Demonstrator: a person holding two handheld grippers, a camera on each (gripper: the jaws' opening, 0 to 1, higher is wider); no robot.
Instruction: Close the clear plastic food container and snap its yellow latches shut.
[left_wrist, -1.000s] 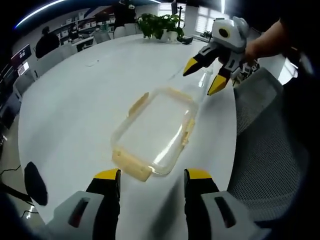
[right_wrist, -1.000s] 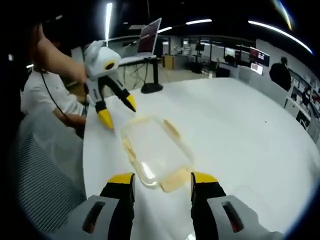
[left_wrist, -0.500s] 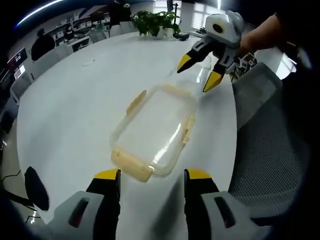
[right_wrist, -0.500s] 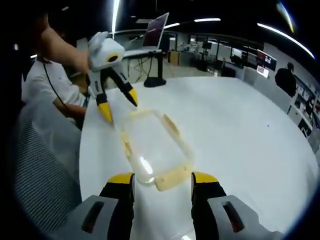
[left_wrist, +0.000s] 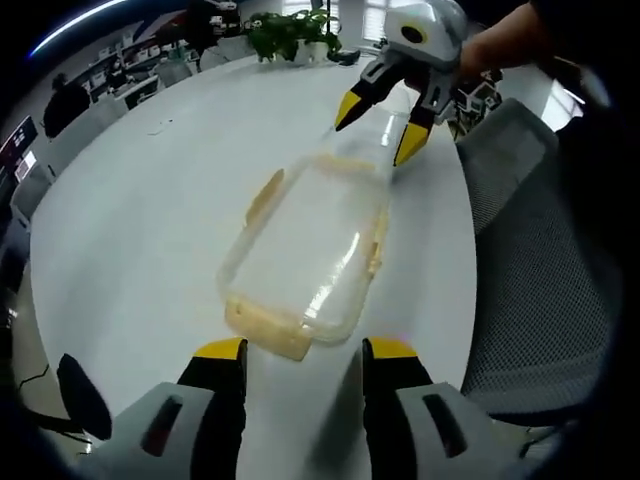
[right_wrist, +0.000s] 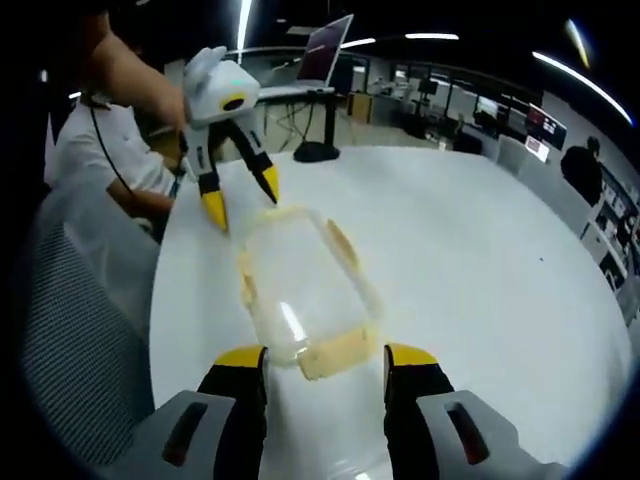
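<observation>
A clear plastic food container (left_wrist: 305, 245) lies flat on the white round table (left_wrist: 150, 220), its lid resting on top. Yellow latches flare out from its sides and ends, such as the near end latch (left_wrist: 268, 328) and a side latch (left_wrist: 264, 195). My left gripper (left_wrist: 305, 352) stands open just short of that near end. My right gripper (left_wrist: 380, 125) hangs open over the far end. In the right gripper view, the container (right_wrist: 300, 275) has its end latch (right_wrist: 335, 352) between the open jaws of my right gripper (right_wrist: 325, 358). The left gripper (right_wrist: 240, 198) stands open at the opposite end.
A grey mesh chair (left_wrist: 530, 270) stands close to the table edge beside the container. A potted plant (left_wrist: 290, 35) sits at the table's far side. A laptop on a stand (right_wrist: 325, 70) and a seated person (right_wrist: 100, 165) are beyond the table.
Both grippers have drawn closer to the container's two ends, so the container looks larger. The container itself lies where it was. Both grippers stay open.
</observation>
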